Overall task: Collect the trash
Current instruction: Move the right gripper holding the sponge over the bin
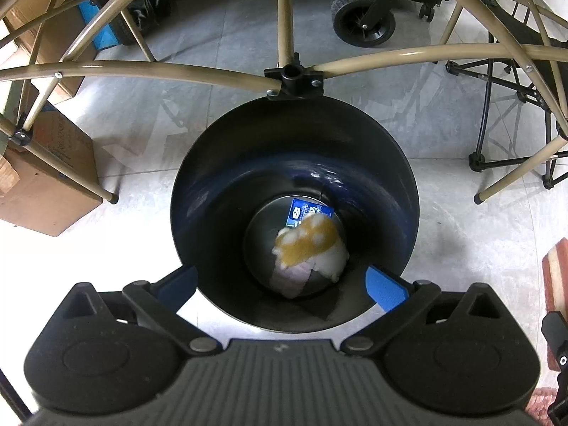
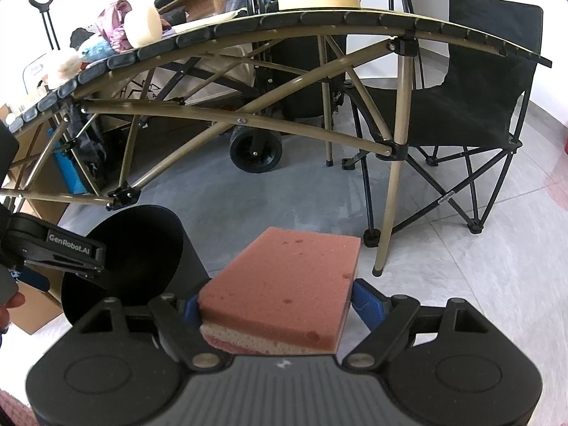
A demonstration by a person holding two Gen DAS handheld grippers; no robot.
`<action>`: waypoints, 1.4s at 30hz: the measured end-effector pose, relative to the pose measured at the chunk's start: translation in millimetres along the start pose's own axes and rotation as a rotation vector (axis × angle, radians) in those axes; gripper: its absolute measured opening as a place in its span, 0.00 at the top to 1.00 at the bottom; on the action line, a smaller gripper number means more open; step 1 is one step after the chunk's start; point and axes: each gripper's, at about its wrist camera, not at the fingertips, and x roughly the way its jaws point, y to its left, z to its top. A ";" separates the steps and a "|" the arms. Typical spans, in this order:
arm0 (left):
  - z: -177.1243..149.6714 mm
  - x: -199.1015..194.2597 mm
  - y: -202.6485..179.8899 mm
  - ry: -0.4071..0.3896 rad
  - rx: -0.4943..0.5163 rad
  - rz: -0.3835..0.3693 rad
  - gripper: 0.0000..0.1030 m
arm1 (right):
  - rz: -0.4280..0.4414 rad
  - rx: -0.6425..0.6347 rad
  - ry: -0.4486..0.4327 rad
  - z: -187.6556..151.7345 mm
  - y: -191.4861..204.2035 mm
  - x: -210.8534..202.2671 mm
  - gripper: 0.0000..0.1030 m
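A black round trash bin (image 1: pixel 387 163) stands on the floor right under my left gripper (image 1: pixel 282 285), which is open with its blue pads on either side of the bin's near rim. Inside lie a yellow and white sponge piece (image 1: pixel 310 239), a blue packet (image 1: pixel 307 209) and a pale paper scrap (image 1: pixel 289 278). My right gripper (image 2: pixel 280 307) is shut on a pink sponge (image 2: pixel 284 280) with a white middle layer, held level above the floor. The sponge also shows at the right edge of the left wrist view (image 1: pixel 555 284). The bin (image 2: pixel 142 248) sits left of it.
A folding table with tan tube legs (image 2: pixel 394 163) arches over the bin. A black folding chair (image 2: pixel 475 106) stands at the right, a wheeled cart (image 2: pixel 255 151) behind. Cardboard boxes (image 1: pixel 46 181) stand at the left. Clutter lies on the tabletop (image 2: pixel 142 32).
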 end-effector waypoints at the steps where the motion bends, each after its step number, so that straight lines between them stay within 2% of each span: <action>1: -0.5 -0.8 1.4 -0.001 0.000 0.000 0.00 | 0.002 -0.002 0.000 0.2 1.4 -0.2 0.20; 12: -7.3 -18.3 23.5 -0.037 -0.022 -0.013 0.00 | 0.039 -0.046 -0.008 7.3 24.8 -4.7 0.20; 34: -22.5 -53.9 92.0 -0.111 -0.126 -0.029 0.00 | 0.157 -0.122 -0.028 31.1 100.5 -12.4 0.20; 42: -28.3 -60.8 115.7 -0.125 -0.164 -0.029 0.00 | 0.194 -0.116 0.006 40.4 123.2 0.6 0.20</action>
